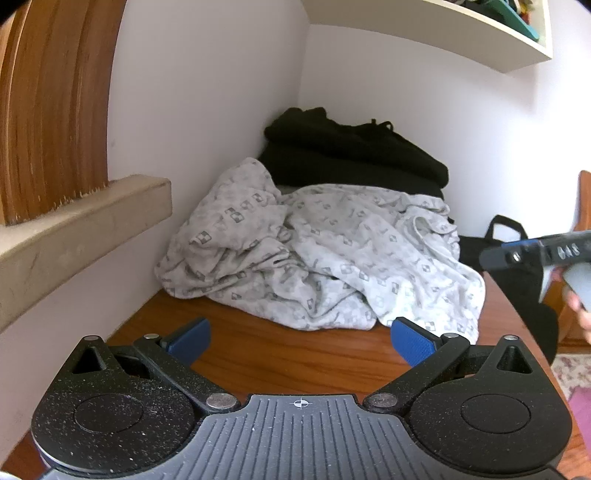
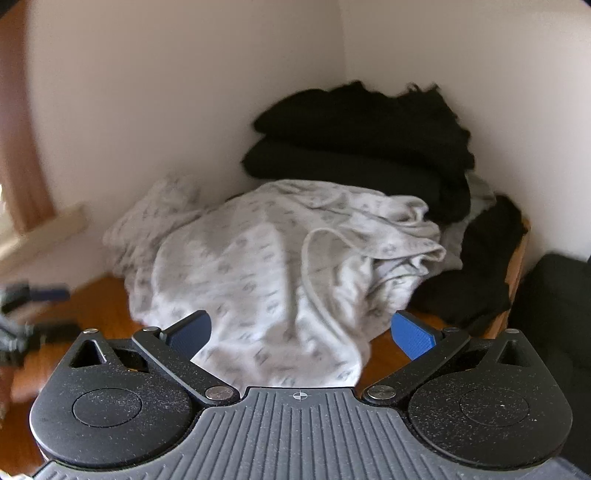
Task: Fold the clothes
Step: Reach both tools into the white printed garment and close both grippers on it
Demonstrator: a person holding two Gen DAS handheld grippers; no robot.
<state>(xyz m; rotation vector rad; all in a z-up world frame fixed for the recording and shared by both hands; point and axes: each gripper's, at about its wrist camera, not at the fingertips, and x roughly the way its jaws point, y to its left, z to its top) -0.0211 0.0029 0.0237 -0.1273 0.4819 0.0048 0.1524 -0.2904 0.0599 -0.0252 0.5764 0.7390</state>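
Observation:
A crumpled pale grey patterned garment point(image 1: 317, 254) point(image 2: 266, 266) lies heaped on the wooden table point(image 1: 280, 354) point(image 2: 92, 306), with a drawcord looping over it in the right wrist view. Behind it in the corner sits a stack of folded black clothes point(image 1: 354, 155) point(image 2: 362, 151). My left gripper point(image 1: 301, 339) is open, just short of the garment's front edge, nothing between its blue pads. My right gripper point(image 2: 301, 334) is open too, hovering over the garment's near edge. Each gripper appears blurred at the side of the other's view: the right gripper point(image 1: 532, 251) and the left gripper point(image 2: 33, 295).
White walls close the corner behind the pile. A wooden panel and beige ledge point(image 1: 74, 225) jut out at the left. A white shelf point(image 1: 461, 33) hangs overhead. Loose black cloth point(image 2: 484, 266) lies at the table's right edge, beside a black bag point(image 1: 506, 236).

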